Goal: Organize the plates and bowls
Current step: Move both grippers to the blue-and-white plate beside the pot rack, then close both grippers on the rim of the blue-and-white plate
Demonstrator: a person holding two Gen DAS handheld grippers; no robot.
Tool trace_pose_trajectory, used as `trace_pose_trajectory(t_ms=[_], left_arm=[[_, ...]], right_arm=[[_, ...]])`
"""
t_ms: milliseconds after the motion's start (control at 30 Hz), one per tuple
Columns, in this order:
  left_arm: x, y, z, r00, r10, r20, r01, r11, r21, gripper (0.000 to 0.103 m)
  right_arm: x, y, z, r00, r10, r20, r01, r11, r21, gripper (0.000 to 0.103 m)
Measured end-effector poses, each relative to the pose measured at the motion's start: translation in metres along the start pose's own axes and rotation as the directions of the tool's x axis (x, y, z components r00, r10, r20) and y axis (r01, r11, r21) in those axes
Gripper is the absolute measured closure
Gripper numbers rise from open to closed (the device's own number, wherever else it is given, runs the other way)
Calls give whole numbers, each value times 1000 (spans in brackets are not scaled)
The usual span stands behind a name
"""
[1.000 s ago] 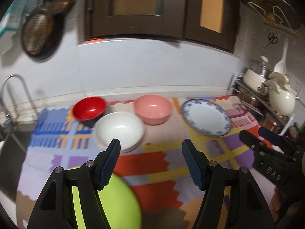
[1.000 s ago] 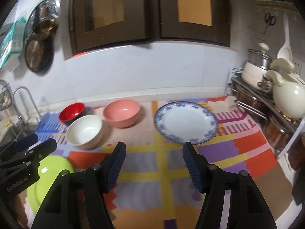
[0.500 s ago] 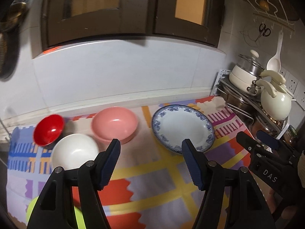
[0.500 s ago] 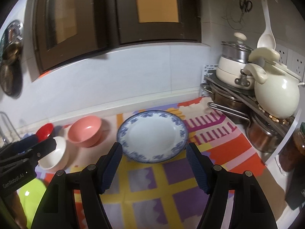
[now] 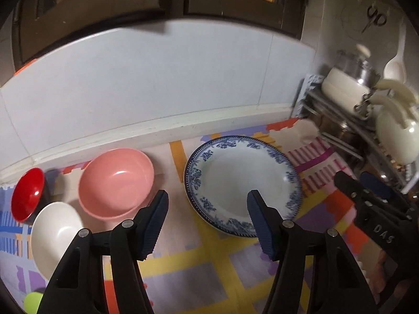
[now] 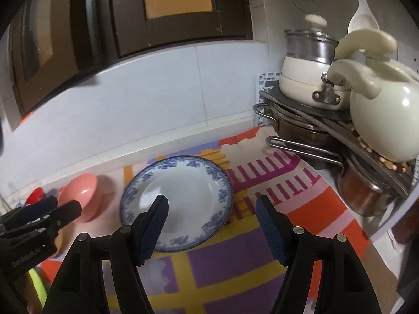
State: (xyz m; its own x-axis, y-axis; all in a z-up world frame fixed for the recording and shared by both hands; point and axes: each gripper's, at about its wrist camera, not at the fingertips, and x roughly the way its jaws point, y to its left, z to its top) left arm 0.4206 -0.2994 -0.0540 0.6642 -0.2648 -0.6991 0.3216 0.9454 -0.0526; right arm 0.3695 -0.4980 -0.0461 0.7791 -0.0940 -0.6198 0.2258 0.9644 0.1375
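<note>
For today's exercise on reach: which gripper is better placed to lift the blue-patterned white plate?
Probably the right gripper: the blue-patterned white plate's right rim lies between its open fingers. The left gripper, closing on nothing, straddles its other rim.

A white tiled wall (image 5: 157, 78) runs behind the counter (image 5: 183, 128), whose pale back ledge meets a bright patchwork mat (image 6: 262, 248) of purple, yellow, orange and pink. Above hang dark brown cabinet doors (image 6: 170, 13) with amber glass panels. In the right corner a wire rack (image 6: 327, 130) is crowded with steel and copper pots, a cream lidded pot (image 6: 303, 78) and a pale kettle (image 6: 385, 110). A ladle (image 6: 362, 15) and scissors (image 5: 374, 18) hang on the wall. The light is dim and warm.
</note>
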Motion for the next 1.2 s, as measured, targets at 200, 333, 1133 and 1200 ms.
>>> trace_pose_trajectory(t_ms=[200, 333, 1133, 1200], left_arm=[[44, -5, 1, 998, 35, -46, -34, 999, 15, 46], [69, -7, 3, 997, 43, -70, -42, 999, 13, 49], [143, -4, 13, 982, 133, -136, -131, 991, 21, 59], [144, -4, 13, 981, 141, -133, -138, 990, 25, 59]], right_arm=[[41, -9, 1, 999, -13, -42, 13, 1000, -9, 33], [68, -14, -3, 996, -11, -88, 11, 1000, -7, 33], [172, -32, 1, 960, 49, -275, -43, 999, 29, 45], [175, -31, 2, 959, 53, -277, -49, 999, 23, 45]])
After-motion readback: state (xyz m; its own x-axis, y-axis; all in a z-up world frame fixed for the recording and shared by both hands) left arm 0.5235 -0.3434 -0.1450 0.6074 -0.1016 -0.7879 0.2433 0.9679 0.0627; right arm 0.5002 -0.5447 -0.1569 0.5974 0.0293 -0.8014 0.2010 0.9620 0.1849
